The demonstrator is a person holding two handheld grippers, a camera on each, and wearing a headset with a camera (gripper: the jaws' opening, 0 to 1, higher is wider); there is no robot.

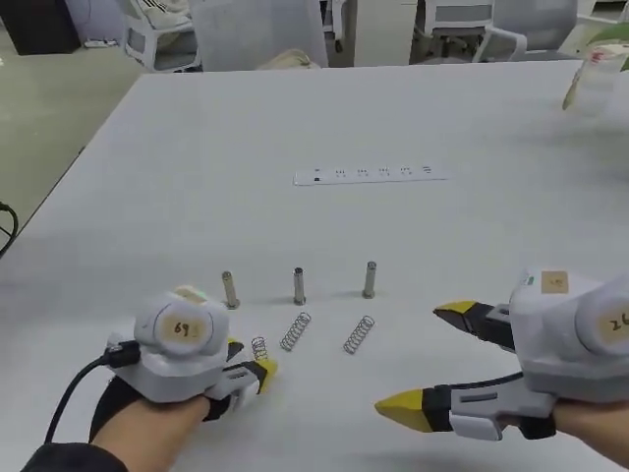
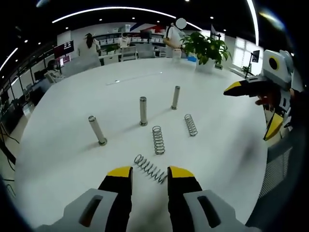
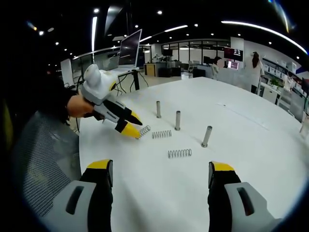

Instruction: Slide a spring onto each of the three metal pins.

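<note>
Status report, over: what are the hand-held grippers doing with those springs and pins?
Left hand-held gripper open, tips at nearest spring. Right hand-held gripper wide open, empty. Three pins upright, bare; springs all flat on table. Nothing blocking the pins.

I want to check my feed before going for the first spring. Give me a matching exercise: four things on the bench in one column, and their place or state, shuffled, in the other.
1. left gripper
2. right gripper
3. pins
4. power strip

A. lies flat on the far side, beyond the pins
B. jaws wide apart, nothing between them
C. upright in a row, no springs on them
D. jaws narrowly apart, tips at the nearest spring

Pairs: 1-D, 2-B, 3-C, 4-A
</note>
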